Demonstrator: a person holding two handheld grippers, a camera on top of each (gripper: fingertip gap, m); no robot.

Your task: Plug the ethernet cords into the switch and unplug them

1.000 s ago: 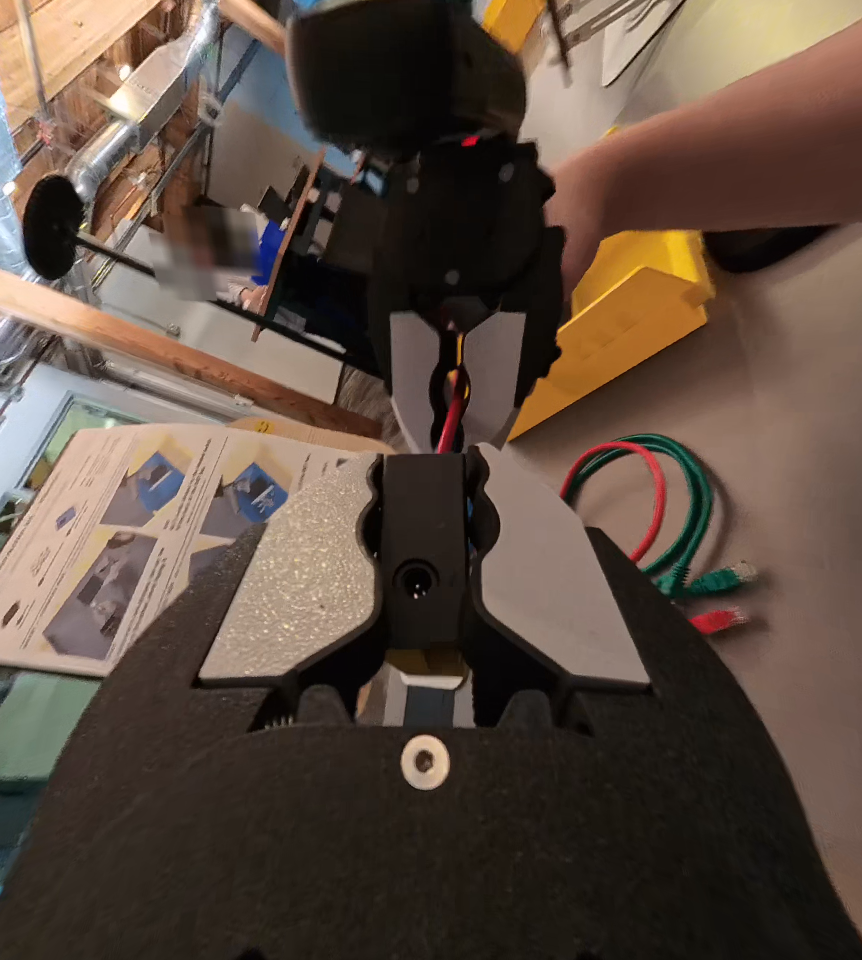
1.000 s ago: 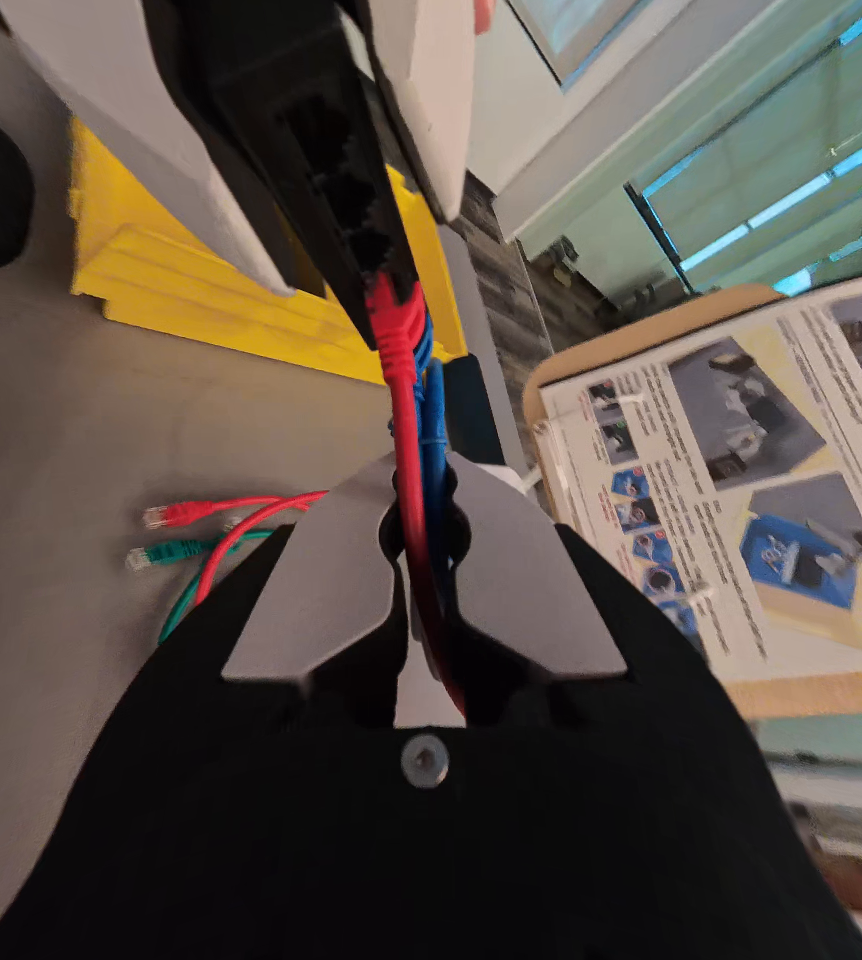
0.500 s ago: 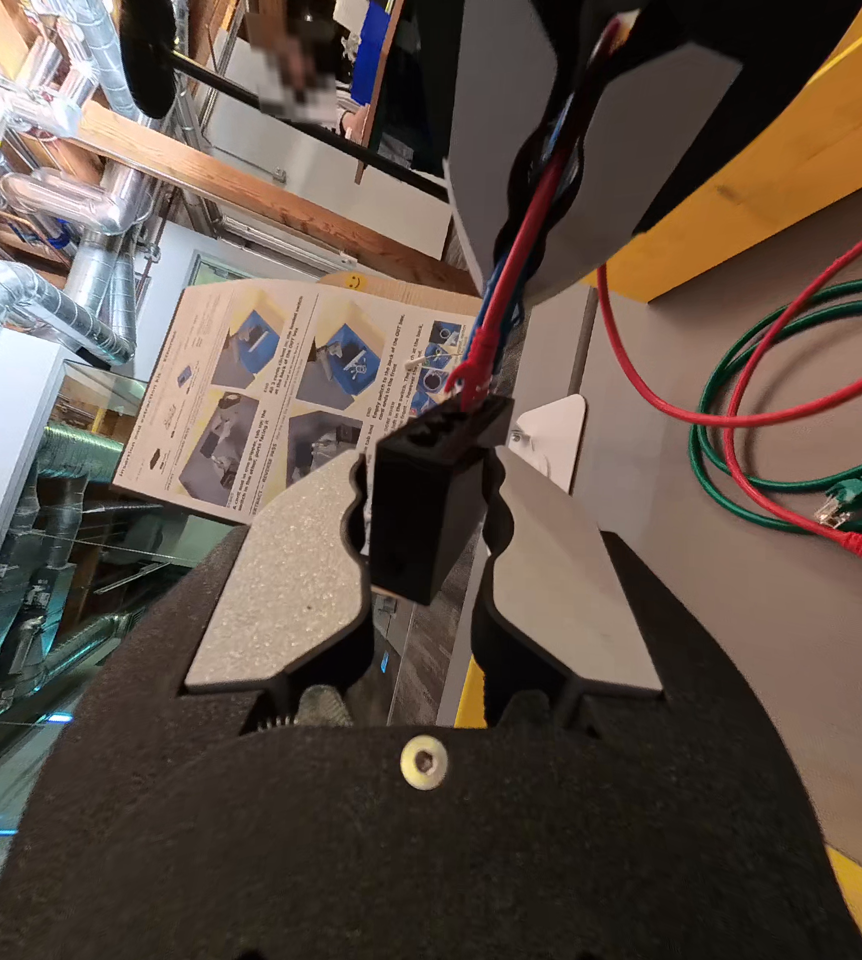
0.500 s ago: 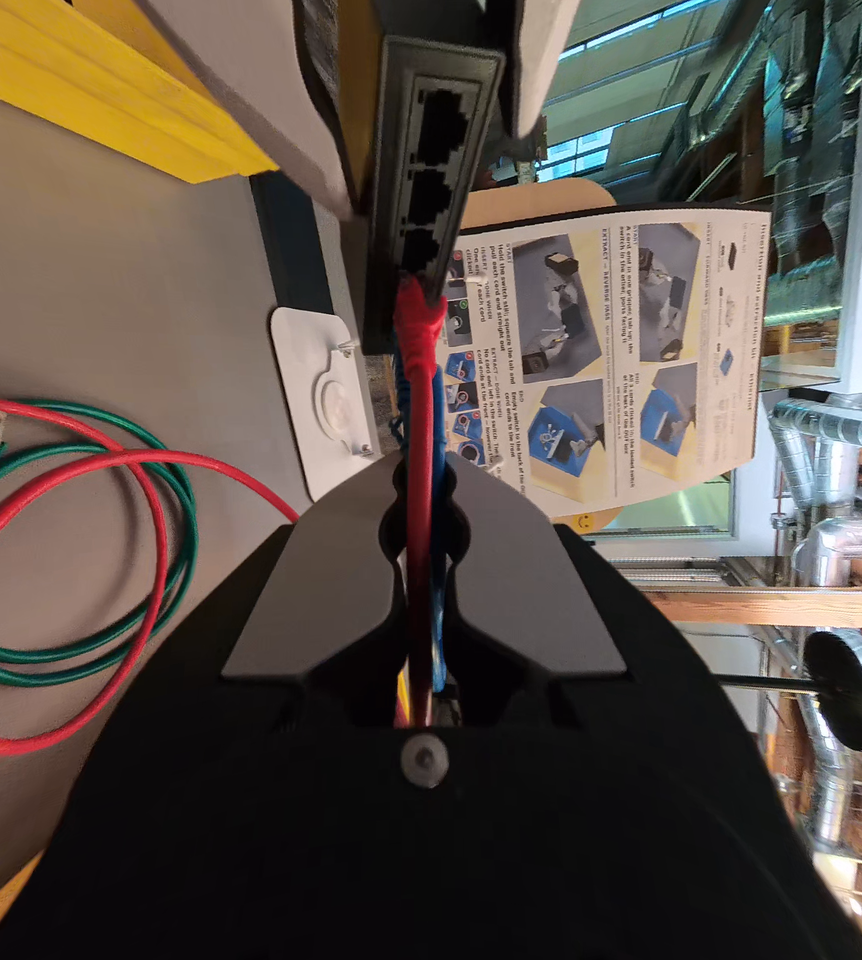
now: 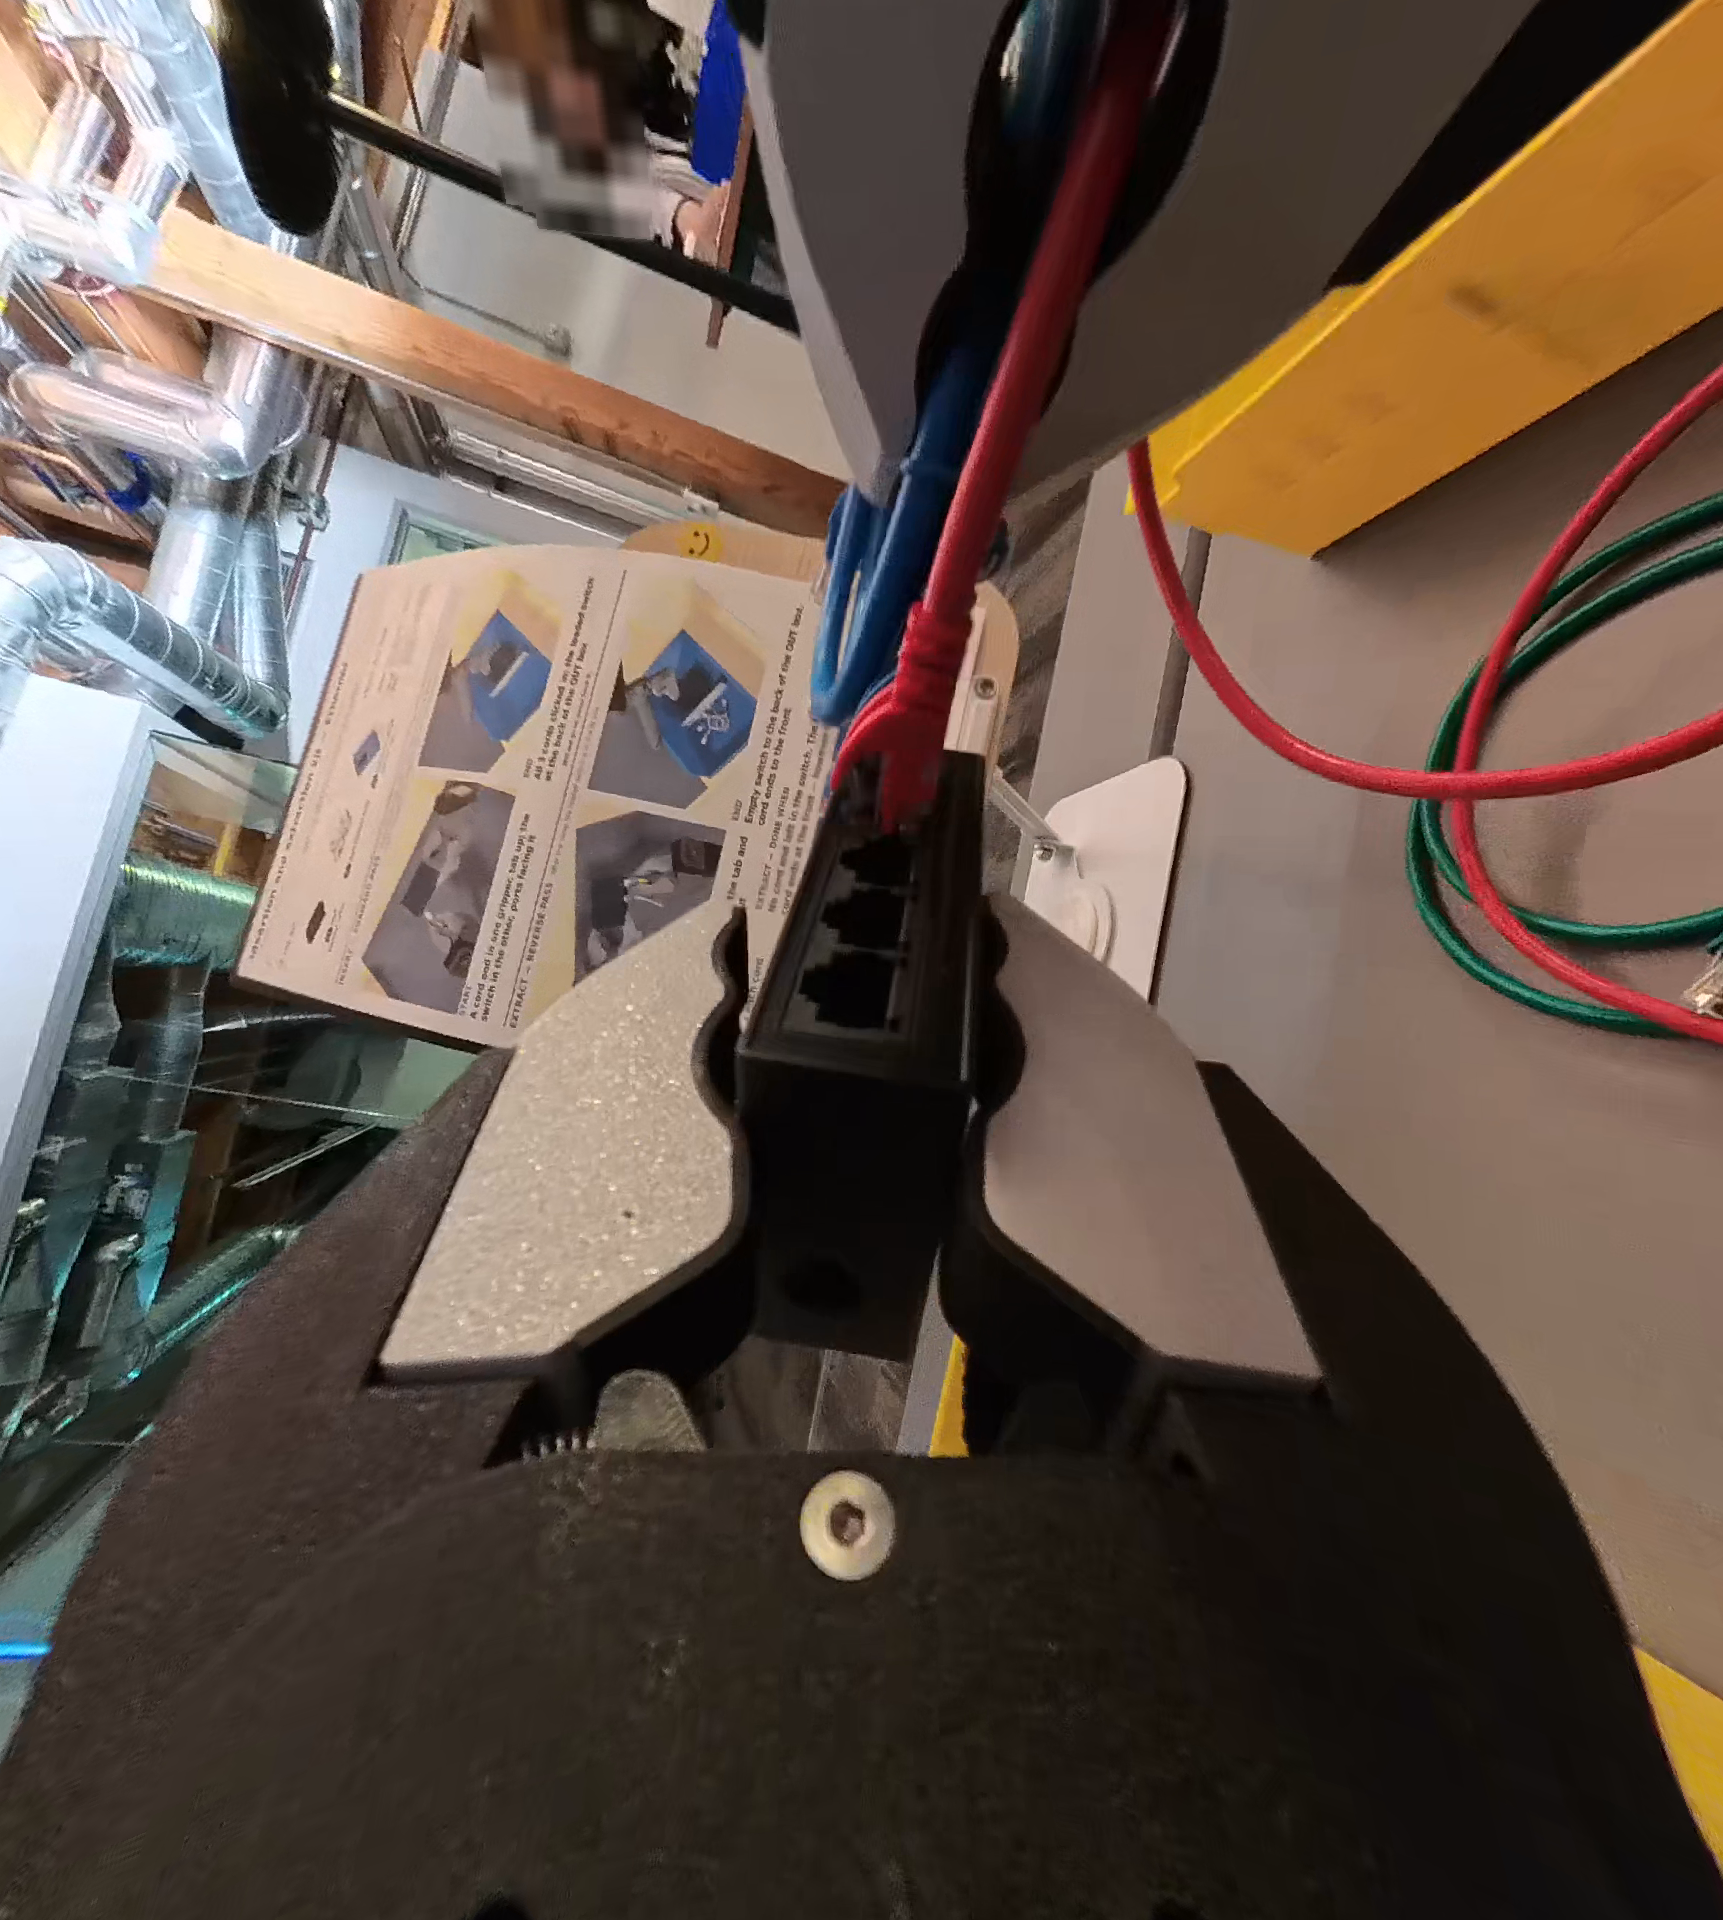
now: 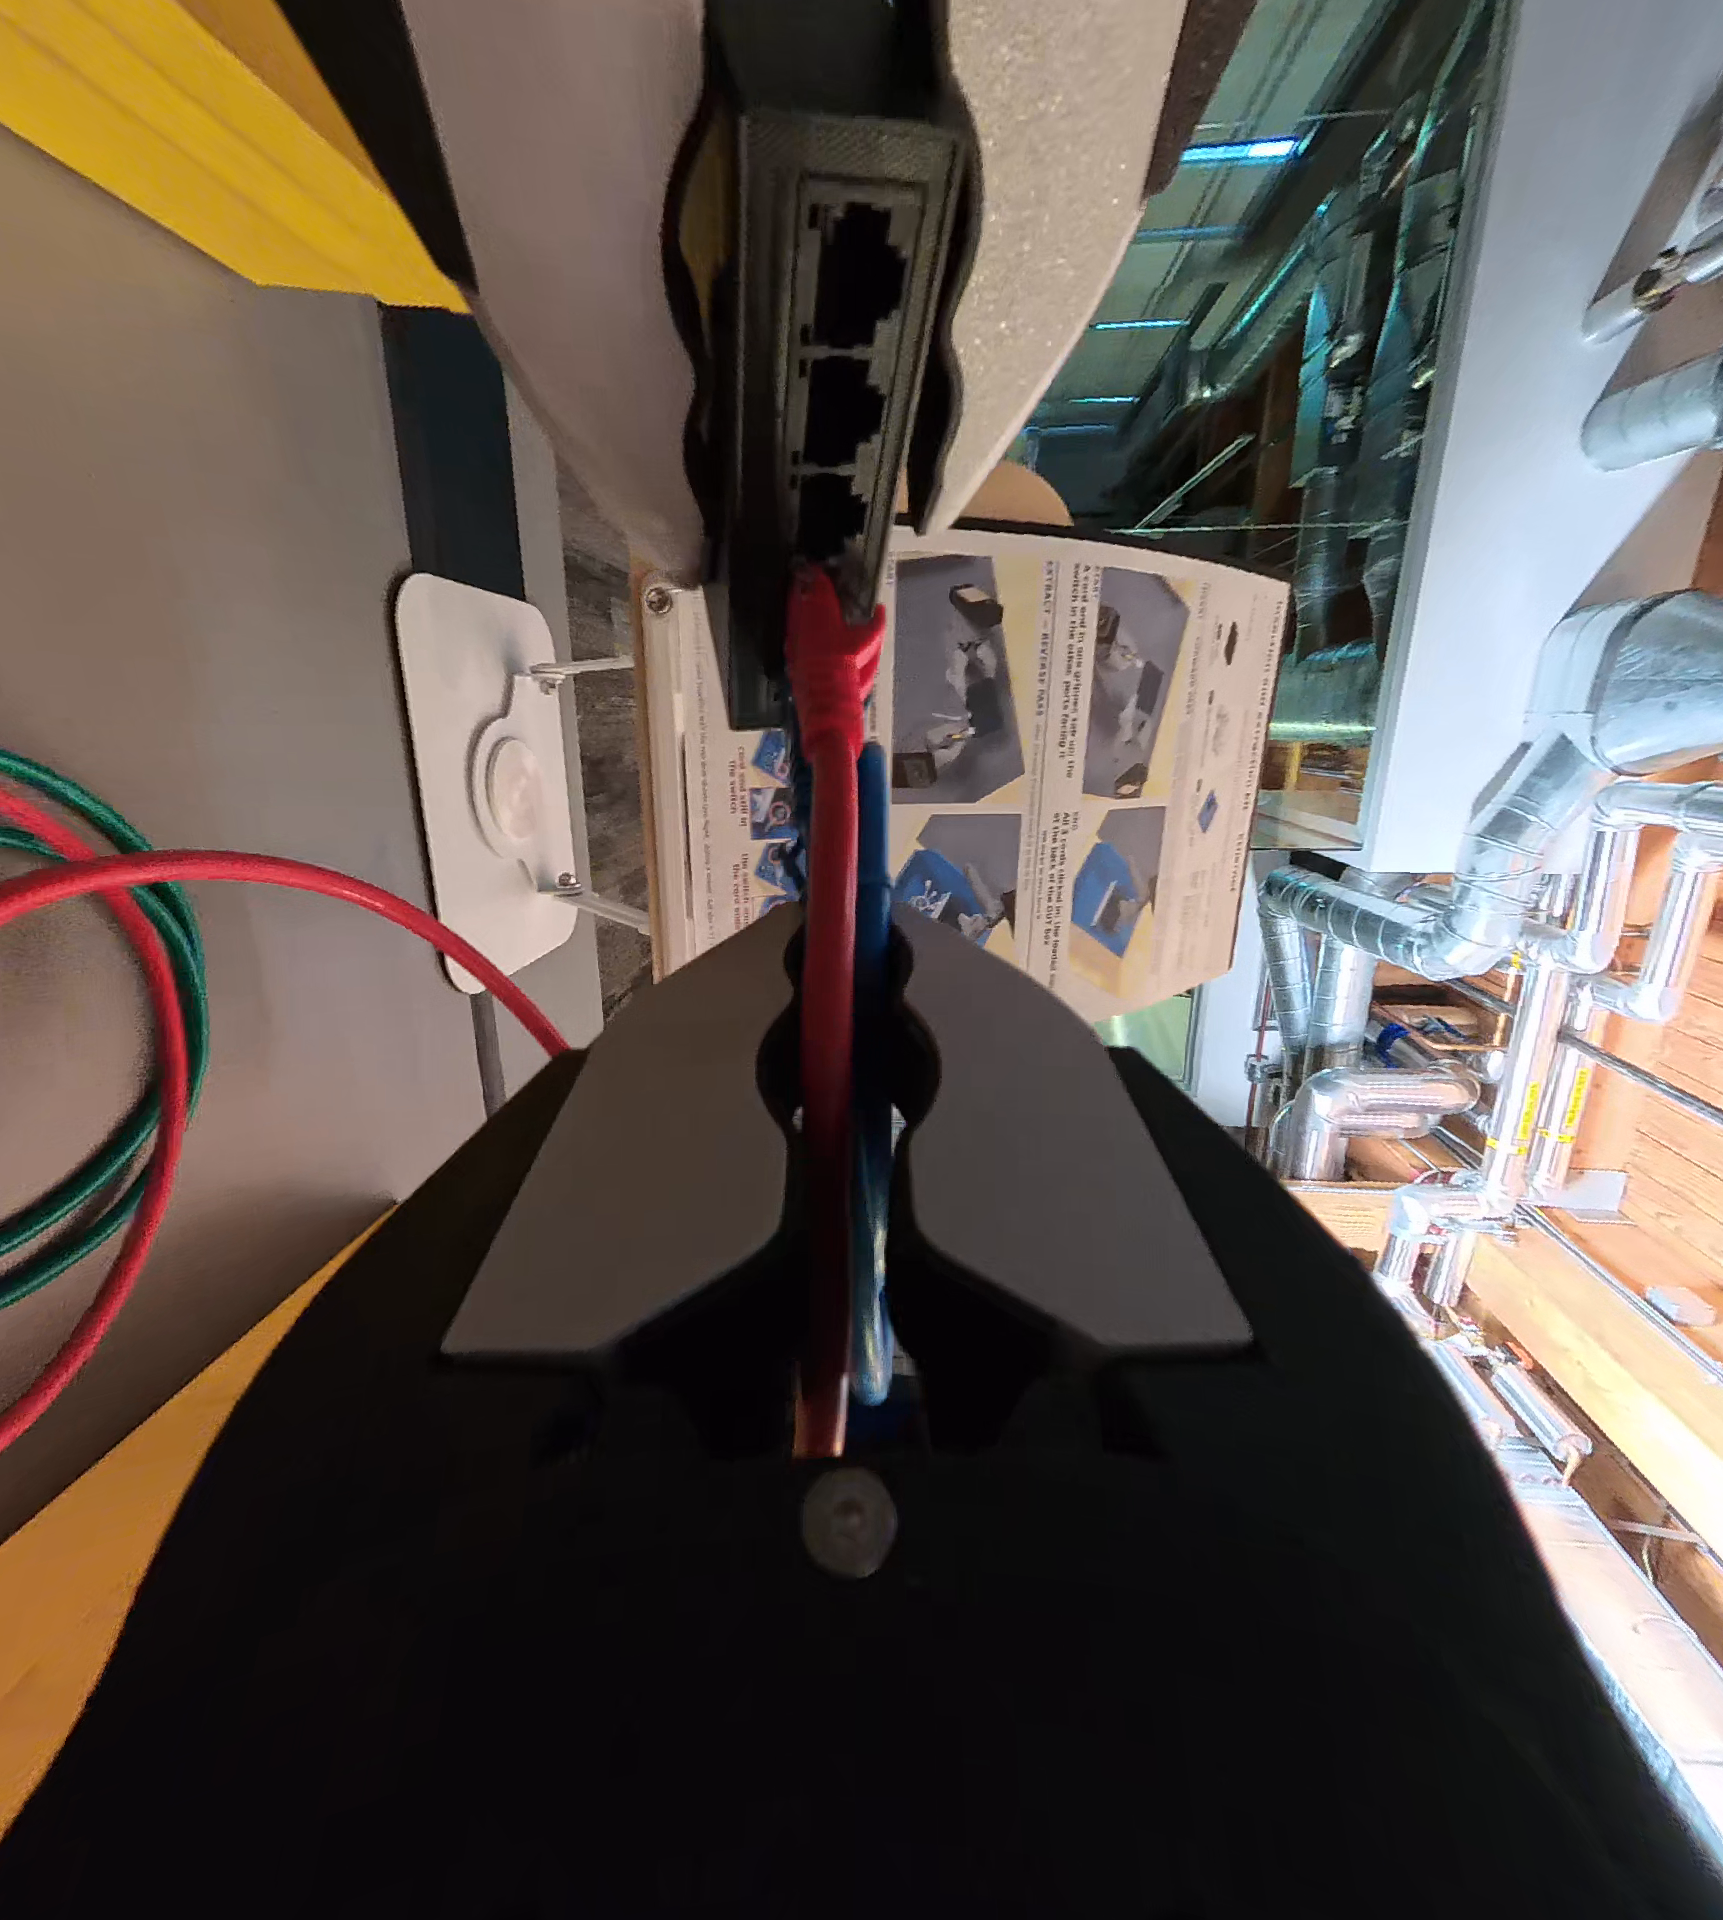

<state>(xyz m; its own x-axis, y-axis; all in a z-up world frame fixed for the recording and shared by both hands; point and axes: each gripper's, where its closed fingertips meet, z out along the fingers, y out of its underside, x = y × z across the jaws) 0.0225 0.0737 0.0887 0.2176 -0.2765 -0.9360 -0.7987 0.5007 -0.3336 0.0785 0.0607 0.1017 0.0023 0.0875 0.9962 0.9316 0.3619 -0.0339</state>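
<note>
Black switch (image 5: 862, 1101), row of ports facing out, clamped in left hand-held gripper (image 5: 862, 1039) above grey bench (image 5: 1522, 1195). Red cord (image 6: 829, 831) plugged into end port, gripped with blue cord (image 6: 872, 862) by right hand-held gripper (image 6: 846, 1039). Green cord (image 5: 1563, 935) coiled on bench, well apart.

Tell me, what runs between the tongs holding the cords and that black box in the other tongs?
In the right wrist view, a red cord and a blue cord span from the right tongs to the black switch.
</note>
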